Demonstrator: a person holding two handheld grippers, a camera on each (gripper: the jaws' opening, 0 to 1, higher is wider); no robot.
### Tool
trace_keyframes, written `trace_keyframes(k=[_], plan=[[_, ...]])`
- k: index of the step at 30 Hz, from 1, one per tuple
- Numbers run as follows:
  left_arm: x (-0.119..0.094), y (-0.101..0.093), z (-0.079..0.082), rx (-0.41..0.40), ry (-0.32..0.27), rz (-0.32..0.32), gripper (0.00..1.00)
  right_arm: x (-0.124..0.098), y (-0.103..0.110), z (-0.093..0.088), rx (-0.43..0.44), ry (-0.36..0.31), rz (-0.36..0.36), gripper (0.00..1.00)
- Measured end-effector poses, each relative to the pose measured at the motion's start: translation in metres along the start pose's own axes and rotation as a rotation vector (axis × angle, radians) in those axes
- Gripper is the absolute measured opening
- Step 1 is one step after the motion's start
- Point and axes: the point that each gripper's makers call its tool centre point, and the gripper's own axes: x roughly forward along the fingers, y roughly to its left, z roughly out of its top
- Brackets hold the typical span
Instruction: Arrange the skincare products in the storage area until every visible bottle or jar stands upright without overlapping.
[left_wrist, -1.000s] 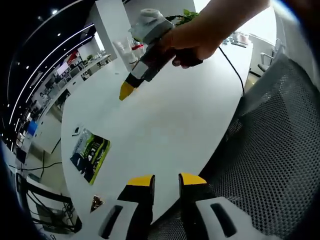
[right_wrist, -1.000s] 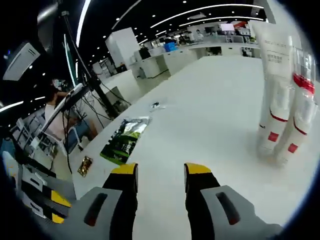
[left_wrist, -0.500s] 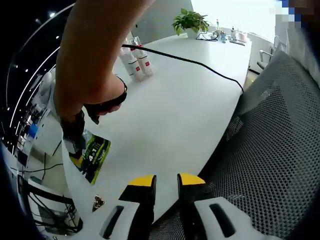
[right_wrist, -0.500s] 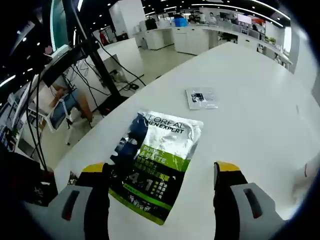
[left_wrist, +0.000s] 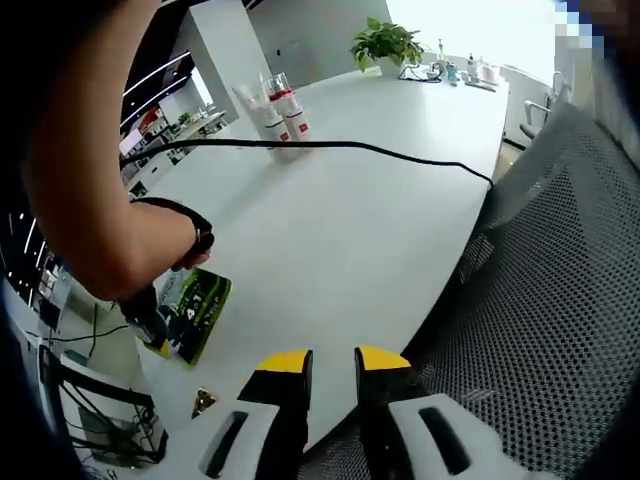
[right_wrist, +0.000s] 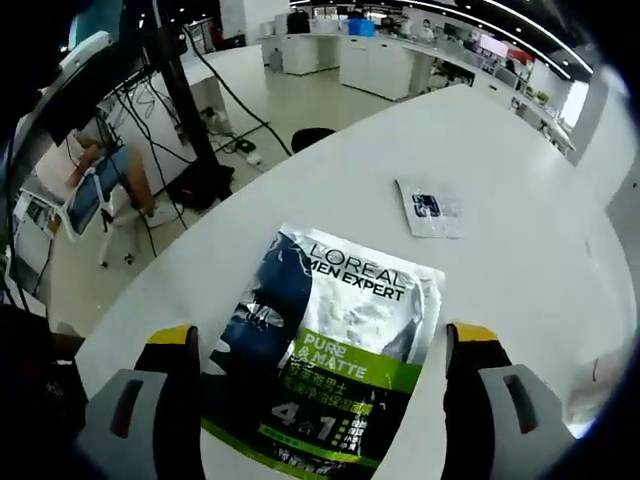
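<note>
Left gripper view, left to right
Arm: the person's bare forearm (left_wrist: 90, 200) crosses the left side, with a dark band at the wrist.
Right gripper: held in that hand low at the left (left_wrist: 150, 325), over the near end of the packet; whether its fingers are apart cannot be told in this view.
Packet: a green and dark sachet (left_wrist: 195, 312) lies flat near the counter's left edge.
Small wrapper: a little brown piece (left_wrist: 203, 402) lies at the near edge, beside the left finger.
Left gripper: its own yellow-tipped fingers (left_wrist: 330, 362) rise from the bottom, close together with a narrow gap, pinching nothing, over the counter's near edge.
Cable: a black cord (left_wrist: 330, 146) runs across the counter from the hand to the right edge.
Tubes: a cluster of white tubes with red bands (left_wrist: 278, 118) stands upright far back on the counter (left_wrist: 340, 230), well apart from the packet.
Plant: a green potted plant (left_wrist: 383, 42) stands at the far end.
Chair: a grey mesh seat back (left_wrist: 560, 300) stands at the right.

Right gripper view, left to right
Fingers: the right gripper (right_wrist: 325, 345) has its fingers spread wide, one on each side of the packet, not closed on it.
Packet: the sachet (right_wrist: 325, 350) lies flat between them, printed side up.
Small sachet: a pale flat packet (right_wrist: 432, 208) lies beyond it, apart.
</note>
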Motion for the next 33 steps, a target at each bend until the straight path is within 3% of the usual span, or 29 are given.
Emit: trace_keyframes(k=[7, 13, 16, 22, 24, 28, 33], plan=[[0.000, 0.000, 0.000, 0.004, 0.006, 0.000, 0.18, 0.001, -0.005, 0.001, 0.000, -0.035, 0.004, 0.93], [0.000, 0.001, 0.001, 0.008, 0.006, 0.002, 0.18, -0.005, -0.018, -0.002, -0.054, -0.026, 0.047, 0.76], [0.001, 0.002, 0.000, 0.009, 0.011, 0.006, 0.18, -0.007, -0.015, -0.001, -0.140, -0.027, 0.104, 0.69], [0.000, 0.005, 0.001, 0.011, 0.007, 0.019, 0.18, -0.010, -0.022, -0.004, -0.160, -0.018, 0.120, 0.54], [0.000, 0.005, 0.001, 0.008, 0.008, 0.022, 0.18, -0.010, -0.025, -0.002, -0.171, -0.016, 0.128, 0.39], [0.001, 0.005, 0.000, 0.010, 0.012, 0.022, 0.18, -0.013, -0.024, -0.005, -0.179, -0.024, 0.141, 0.35], [0.001, 0.006, 0.000, 0.003, 0.013, 0.026, 0.18, -0.014, -0.021, -0.007, -0.230, -0.005, 0.190, 0.21]])
